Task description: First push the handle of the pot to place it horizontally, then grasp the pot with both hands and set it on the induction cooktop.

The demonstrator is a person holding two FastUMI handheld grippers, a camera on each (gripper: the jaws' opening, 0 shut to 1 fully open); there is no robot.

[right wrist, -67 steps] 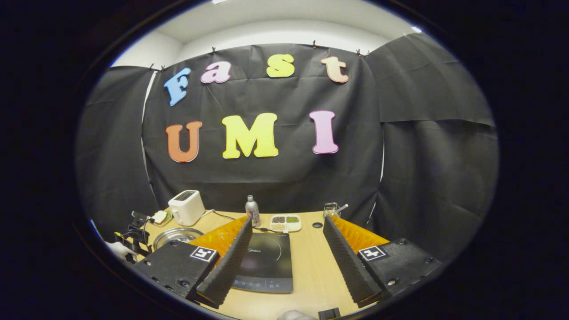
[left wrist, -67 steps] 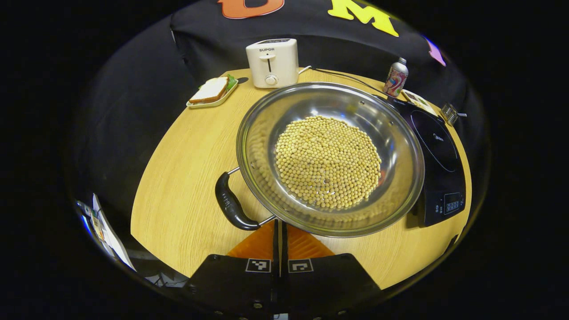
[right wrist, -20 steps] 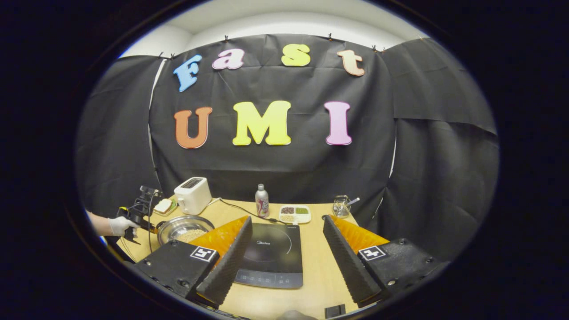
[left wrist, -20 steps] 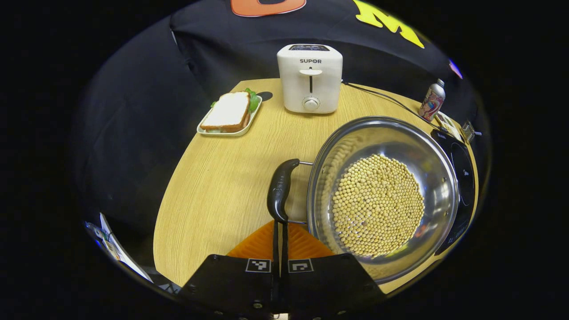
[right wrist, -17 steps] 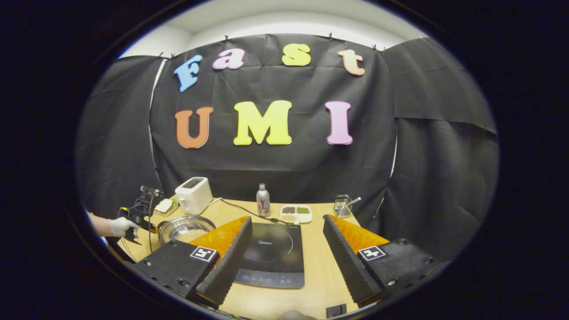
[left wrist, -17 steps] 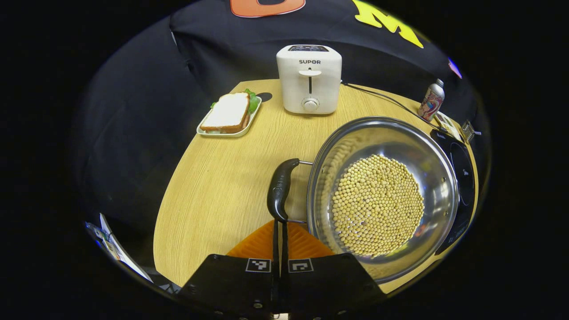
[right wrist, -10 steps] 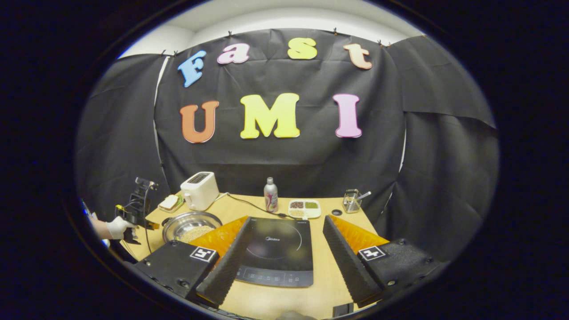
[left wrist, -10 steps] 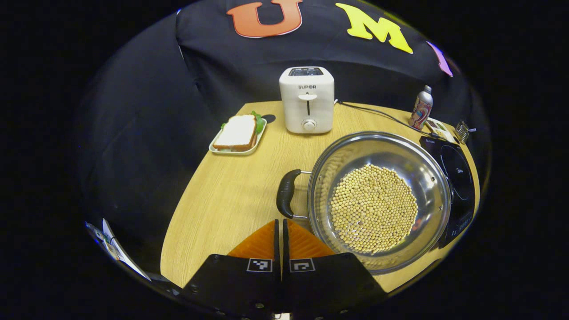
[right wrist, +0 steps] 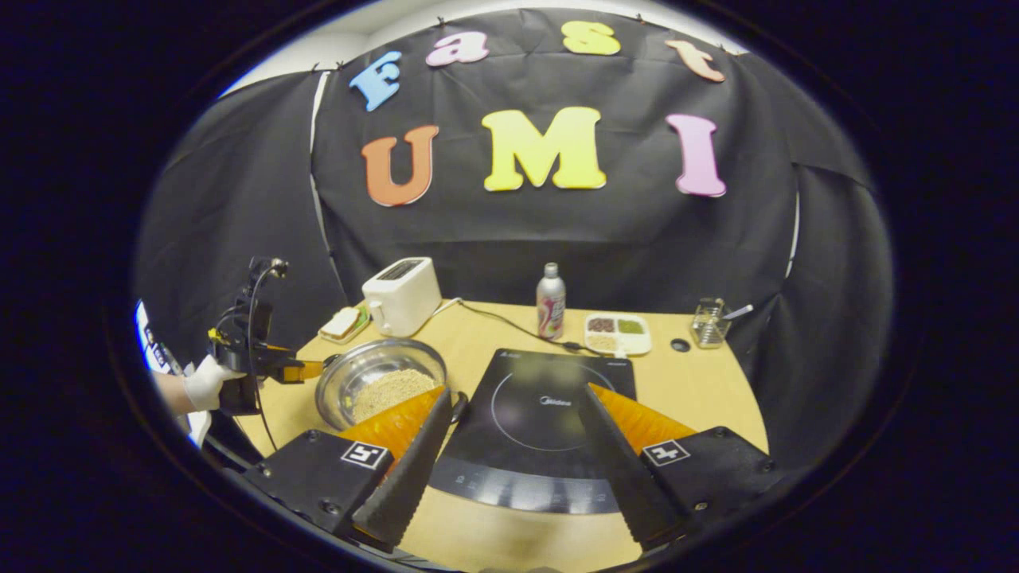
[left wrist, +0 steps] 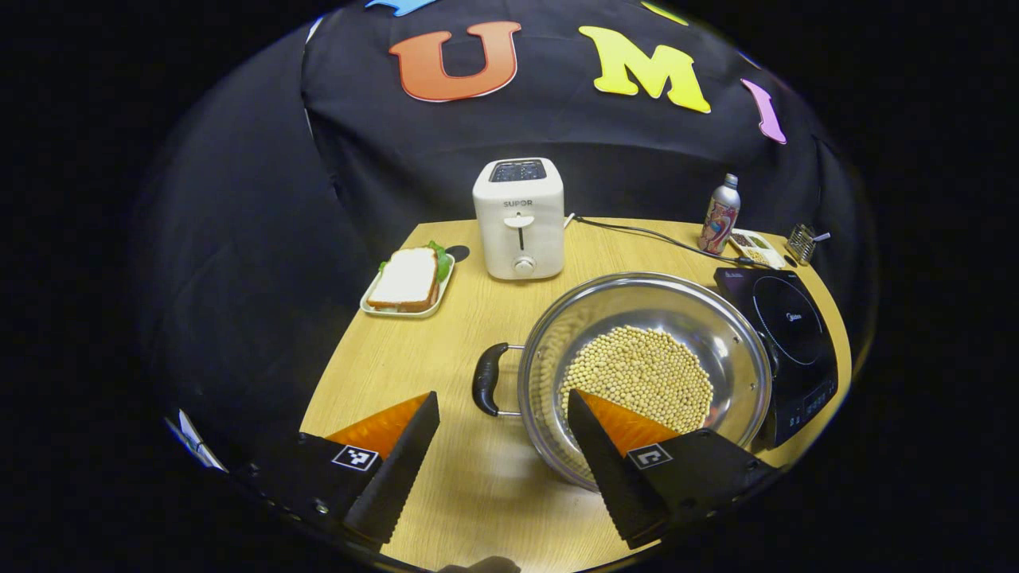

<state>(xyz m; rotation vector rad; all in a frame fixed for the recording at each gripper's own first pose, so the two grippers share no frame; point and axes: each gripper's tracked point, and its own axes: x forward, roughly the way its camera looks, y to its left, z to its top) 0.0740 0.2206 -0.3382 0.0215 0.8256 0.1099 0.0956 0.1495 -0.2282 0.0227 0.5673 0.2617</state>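
Note:
A steel pot holding yellow beans sits on the round wooden table, right beside the black induction cooktop. Its black handle points left, just ahead of the gap of my left gripper, which is open and touches nothing. In the right gripper view, my right gripper hovers open over the cooktop. The pot is to its left, with a second dark handle by the left finger. A gloved hand holds the left gripper at the pot's far side.
A white toaster with a cord stands behind the pot, and a sandwich on a plate lies to its left. A bottle, a divided tray and a glass holder line the back right edge.
The shut left gripper pushed the handle round to the pot's left, then drew back and opened. The right gripper dipped toward the table, bringing the cooktop and pot closer.

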